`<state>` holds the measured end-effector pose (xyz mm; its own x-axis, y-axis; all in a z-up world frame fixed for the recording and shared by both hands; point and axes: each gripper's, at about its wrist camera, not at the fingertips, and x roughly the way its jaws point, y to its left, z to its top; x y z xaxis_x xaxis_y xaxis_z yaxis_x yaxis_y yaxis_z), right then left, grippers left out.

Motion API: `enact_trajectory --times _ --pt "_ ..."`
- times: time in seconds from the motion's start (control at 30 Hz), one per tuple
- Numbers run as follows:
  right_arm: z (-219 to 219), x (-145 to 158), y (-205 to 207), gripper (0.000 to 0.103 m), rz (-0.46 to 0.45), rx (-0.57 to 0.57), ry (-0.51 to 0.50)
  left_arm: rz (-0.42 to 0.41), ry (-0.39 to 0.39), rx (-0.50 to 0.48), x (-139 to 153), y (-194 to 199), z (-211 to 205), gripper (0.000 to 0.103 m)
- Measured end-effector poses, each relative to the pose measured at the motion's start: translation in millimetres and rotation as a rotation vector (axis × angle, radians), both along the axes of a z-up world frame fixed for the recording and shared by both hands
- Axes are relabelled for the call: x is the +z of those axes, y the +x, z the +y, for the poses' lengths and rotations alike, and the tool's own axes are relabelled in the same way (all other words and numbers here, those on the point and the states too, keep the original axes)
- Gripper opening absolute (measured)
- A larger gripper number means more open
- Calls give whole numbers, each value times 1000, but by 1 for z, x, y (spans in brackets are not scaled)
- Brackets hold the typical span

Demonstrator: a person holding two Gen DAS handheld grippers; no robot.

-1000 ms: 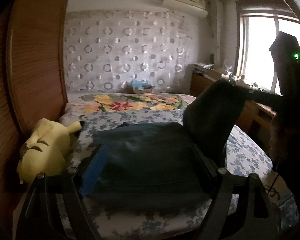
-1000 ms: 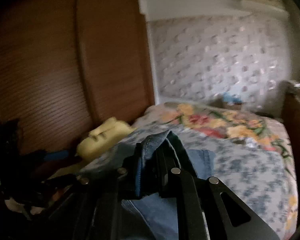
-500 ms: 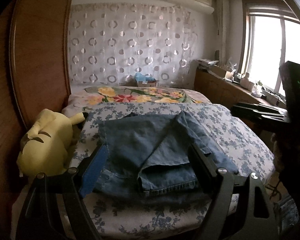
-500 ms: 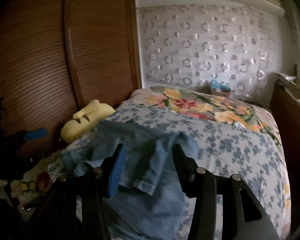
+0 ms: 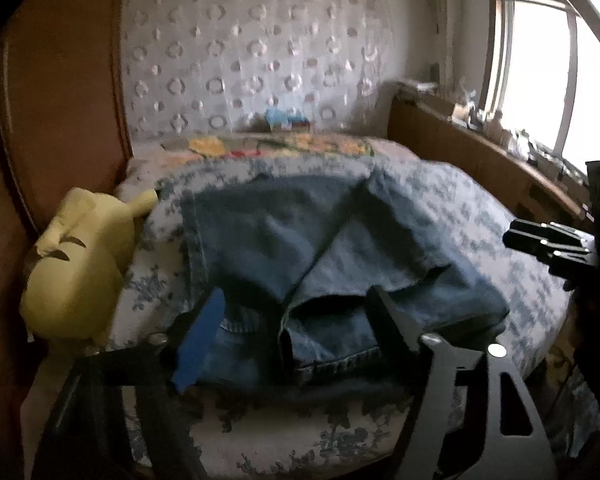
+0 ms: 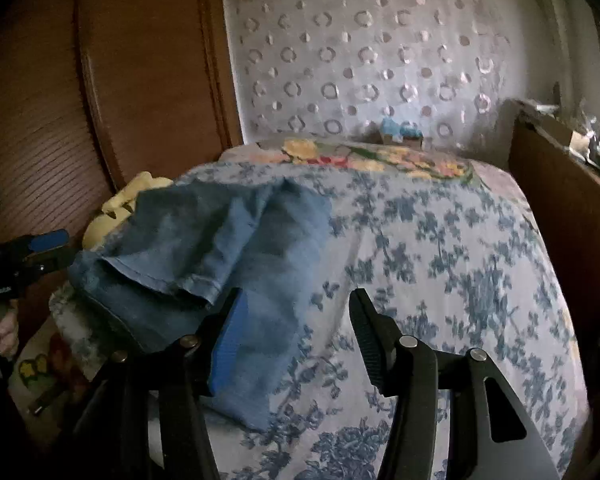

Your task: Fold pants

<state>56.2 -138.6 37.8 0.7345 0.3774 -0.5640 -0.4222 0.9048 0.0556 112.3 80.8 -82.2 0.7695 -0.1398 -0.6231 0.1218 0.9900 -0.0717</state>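
Blue jeans [image 5: 300,240] lie on the bed, with one leg folded across the other and the hems toward me. My left gripper [image 5: 292,328] hovers low over the near hem edge. Its jaws are closing with denim showing between them, but the pads do not press on it. In the right wrist view the jeans [image 6: 220,232] lie at the left. My right gripper [image 6: 296,320] stands over their right edge with its jaws opening and holds nothing. Each gripper shows in the other's view: the right gripper [image 5: 540,240] and the left gripper [image 6: 40,248].
The bed's blue floral cover [image 6: 440,260] stretches bare to the right of the jeans. A yellow plush toy [image 5: 80,264] lies at the bed's left side against a wooden wardrobe [image 5: 60,100]. A wooden sideboard [image 5: 480,152] runs under the window [image 5: 540,60].
The right gripper let go of the jeans leg, which dropped folded over the rest, and its jaws opened. The left gripper sank closer to the hems and its jaws narrowed.
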Motion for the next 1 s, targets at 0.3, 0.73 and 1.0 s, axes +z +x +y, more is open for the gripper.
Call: enact_trajectory --times 0.3,0.73,1.0 --pt "14 -3 -10 55 63 -12 23 99 17 -68 -32 17 -7 38" --pt "18 7 -33 55 47 0 38 -100 13 -46 53 -12 5 4" --pt "22 7 -24 55 37 52 56 -10 23 43 34 4 42 4"
